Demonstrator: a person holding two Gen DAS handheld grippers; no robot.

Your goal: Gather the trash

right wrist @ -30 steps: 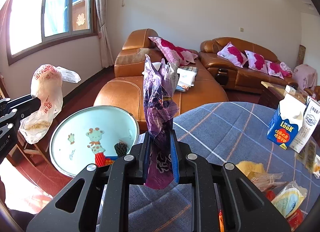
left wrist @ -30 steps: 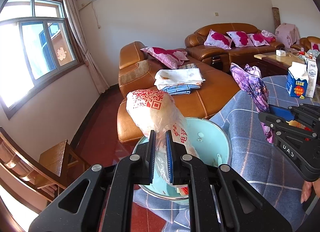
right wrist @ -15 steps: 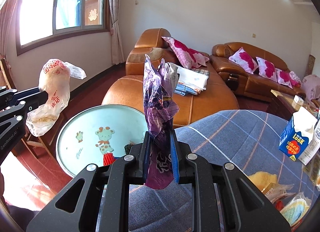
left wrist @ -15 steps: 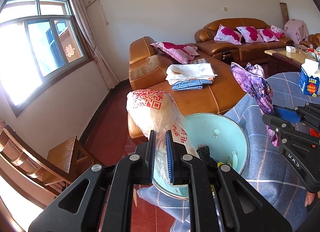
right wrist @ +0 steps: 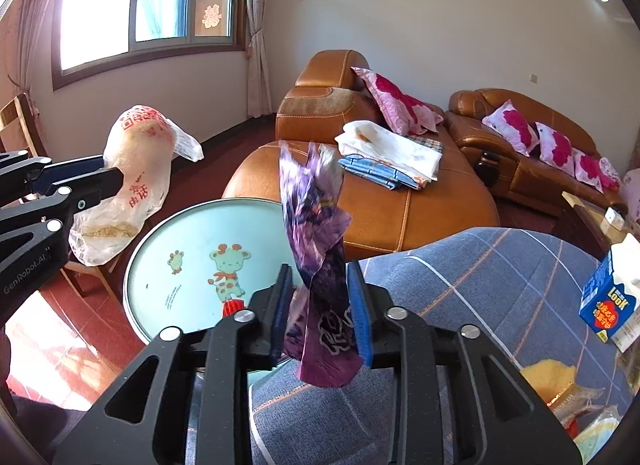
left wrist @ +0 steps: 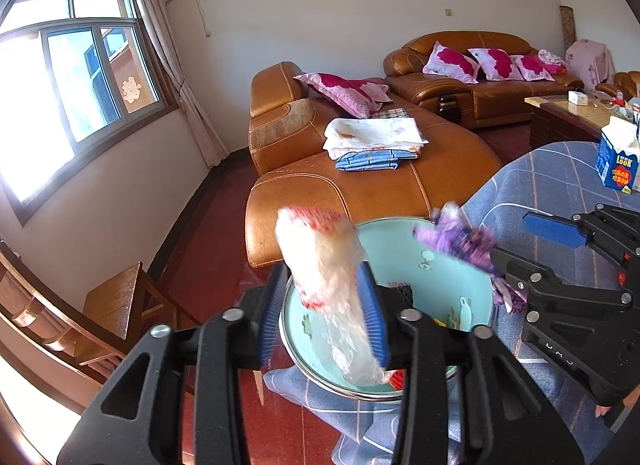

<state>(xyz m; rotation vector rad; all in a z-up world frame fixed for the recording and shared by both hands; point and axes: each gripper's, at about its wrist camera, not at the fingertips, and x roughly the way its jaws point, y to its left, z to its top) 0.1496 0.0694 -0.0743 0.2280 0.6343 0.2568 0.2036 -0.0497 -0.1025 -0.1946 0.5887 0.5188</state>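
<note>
White bag (left wrist: 320, 265): blurred, between the parted left fingers (left wrist: 370, 317), above the basin (left wrist: 452, 277).
Purple wrapper (right wrist: 320, 265): loose between the spread right fingers (right wrist: 358, 313).
Basin: beside the plaid-covered surface (right wrist: 500, 285).

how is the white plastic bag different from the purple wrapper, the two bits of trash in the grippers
The white plastic bag is pale, see-through and printed in red; the purple wrapper is dark, patterned and opaque. The bag looks bulkier and rounded, with crumbs at its bottom; the wrapper is a thin, crumpled strip. The bag sits between the fingers of the left gripper, the wrapper in the right gripper. Both grippers are open, near the teal basin.
</note>
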